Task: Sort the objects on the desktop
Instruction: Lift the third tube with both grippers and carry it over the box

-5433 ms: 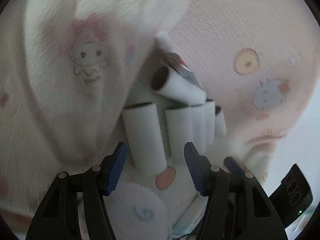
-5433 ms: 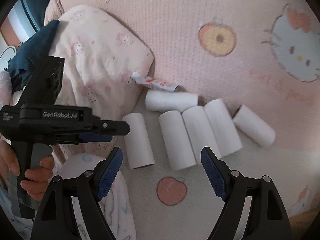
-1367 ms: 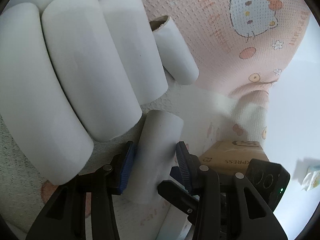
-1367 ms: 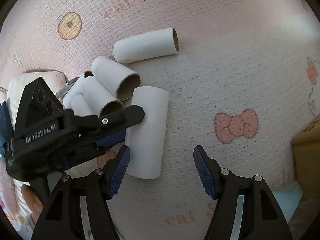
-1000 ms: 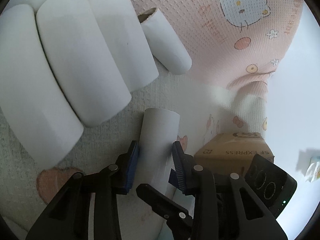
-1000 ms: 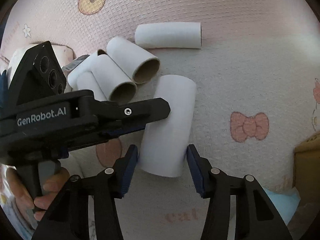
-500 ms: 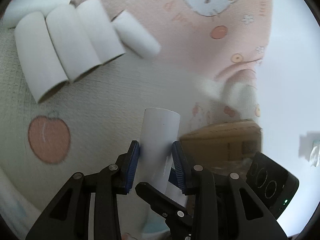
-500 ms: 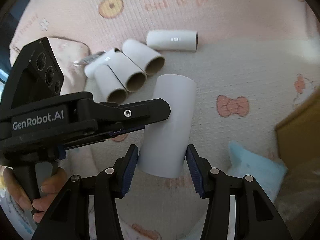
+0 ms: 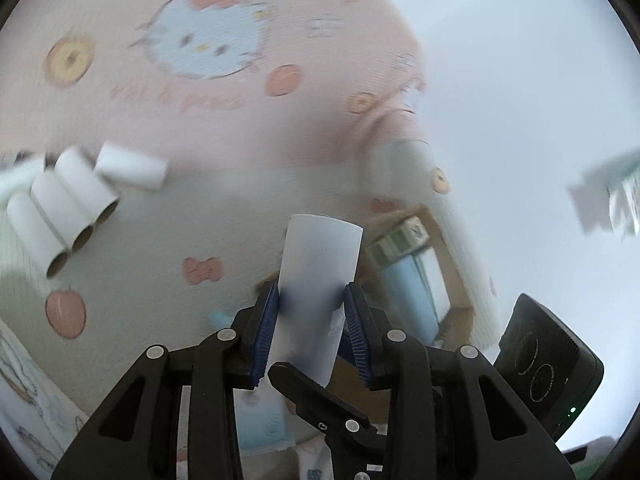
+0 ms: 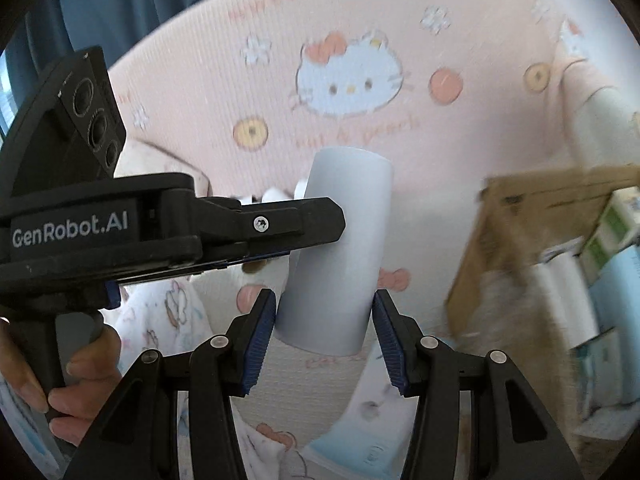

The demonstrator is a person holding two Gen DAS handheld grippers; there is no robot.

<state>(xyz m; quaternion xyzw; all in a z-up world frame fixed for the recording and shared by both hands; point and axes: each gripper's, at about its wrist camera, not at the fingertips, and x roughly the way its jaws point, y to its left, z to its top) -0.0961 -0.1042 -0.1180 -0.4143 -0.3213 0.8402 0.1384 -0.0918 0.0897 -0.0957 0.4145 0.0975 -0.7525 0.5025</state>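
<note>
White lettering "GenRobot.AI" is printed on the black body of the left gripper [image 10: 308, 220], seen in the right wrist view. The pink blanket [image 10: 192, 92] carries pink script along its upper edge reading roughly "Sweet Dream", blurred. A second line of script under the cat figure [image 10: 348, 76] is too blurred to read. The cardboard box [image 10: 520, 232] shows no legible marking.

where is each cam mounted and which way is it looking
Left wrist: sits on the left gripper, looks down its fingers at its held tube, the loose tubes and the cardboard box.
Right wrist: sits on the right gripper, looks past its own tube; the left gripper and a hand show.
Shared: box, pink blanket.
</note>
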